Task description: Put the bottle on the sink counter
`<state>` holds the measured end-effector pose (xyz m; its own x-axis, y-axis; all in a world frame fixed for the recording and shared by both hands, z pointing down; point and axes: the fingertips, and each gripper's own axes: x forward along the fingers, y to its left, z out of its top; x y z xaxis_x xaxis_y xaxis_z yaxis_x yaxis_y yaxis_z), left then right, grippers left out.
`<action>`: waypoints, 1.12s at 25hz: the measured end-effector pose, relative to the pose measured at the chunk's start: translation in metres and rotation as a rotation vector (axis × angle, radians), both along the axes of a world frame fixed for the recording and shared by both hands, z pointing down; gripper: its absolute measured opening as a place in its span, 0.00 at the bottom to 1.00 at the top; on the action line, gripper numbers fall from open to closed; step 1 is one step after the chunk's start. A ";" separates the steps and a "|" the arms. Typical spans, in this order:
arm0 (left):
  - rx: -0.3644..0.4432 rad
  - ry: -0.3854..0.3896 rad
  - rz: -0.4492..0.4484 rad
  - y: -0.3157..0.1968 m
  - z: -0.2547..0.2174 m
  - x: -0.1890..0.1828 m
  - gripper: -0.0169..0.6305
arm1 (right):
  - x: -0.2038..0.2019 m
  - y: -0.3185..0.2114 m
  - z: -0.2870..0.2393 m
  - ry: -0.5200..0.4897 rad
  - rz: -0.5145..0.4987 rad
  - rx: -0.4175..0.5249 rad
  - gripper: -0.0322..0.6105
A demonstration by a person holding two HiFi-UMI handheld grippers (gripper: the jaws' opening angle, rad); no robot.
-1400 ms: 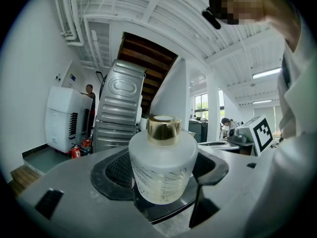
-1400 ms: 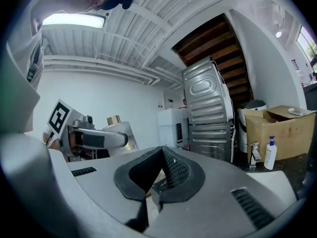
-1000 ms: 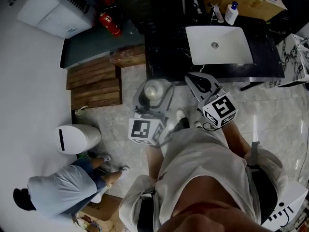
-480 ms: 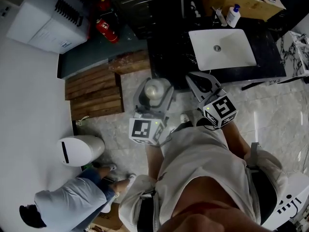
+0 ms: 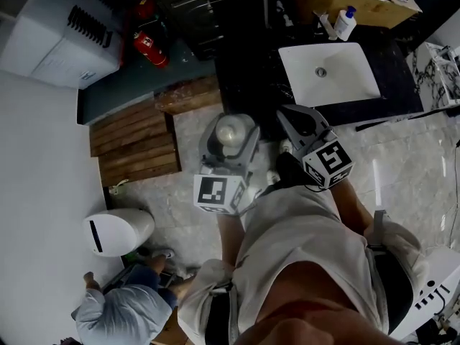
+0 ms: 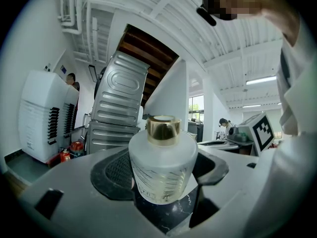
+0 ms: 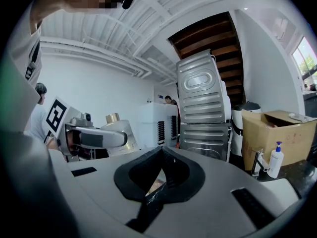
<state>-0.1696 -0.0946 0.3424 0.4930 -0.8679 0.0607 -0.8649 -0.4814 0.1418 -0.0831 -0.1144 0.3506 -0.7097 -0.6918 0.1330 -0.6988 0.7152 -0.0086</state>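
The frosted glass bottle [image 6: 162, 165] was held upright just near of the black sink counter [image 5: 244, 77], clamped round its body by the left gripper [image 5: 227, 141]. It was judged rigid, slippery and breakable, best gripped mid-body. The right gripper [image 7: 157, 180] was closed on nothing.

Nothing legible is showing: the frosted white glass bottle with the gold cap [image 6: 162, 168] is carrying only faint, unreadable print.
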 end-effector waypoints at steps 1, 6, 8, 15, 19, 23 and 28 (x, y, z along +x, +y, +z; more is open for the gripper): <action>-0.003 0.000 -0.001 -0.003 0.002 -0.001 0.54 | -0.001 -0.003 0.001 0.001 -0.002 -0.001 0.05; -0.010 -0.007 -0.018 -0.020 0.008 -0.005 0.54 | -0.006 -0.021 0.006 0.000 -0.024 -0.007 0.05; -0.012 -0.014 -0.021 -0.028 0.009 -0.005 0.54 | -0.008 -0.031 0.010 -0.001 -0.032 -0.011 0.05; -0.027 -0.038 -0.032 -0.059 0.016 -0.007 0.54 | -0.012 -0.065 0.016 -0.013 -0.060 -0.028 0.05; -0.051 -0.036 -0.036 -0.082 0.019 -0.007 0.54 | -0.012 -0.088 0.018 -0.016 -0.067 -0.042 0.05; -0.060 -0.047 -0.039 -0.103 0.024 -0.006 0.54 | -0.010 -0.109 0.023 -0.015 -0.073 -0.055 0.05; -0.071 -0.052 -0.051 -0.126 0.027 -0.006 0.54 | -0.009 -0.133 0.028 -0.015 -0.085 -0.068 0.05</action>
<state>-0.1759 -0.2205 0.3689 0.4428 -0.8844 0.1477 -0.8952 -0.4268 0.1282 -0.0925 -0.2475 0.3784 -0.7676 -0.6190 0.1664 -0.6353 0.7692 -0.0692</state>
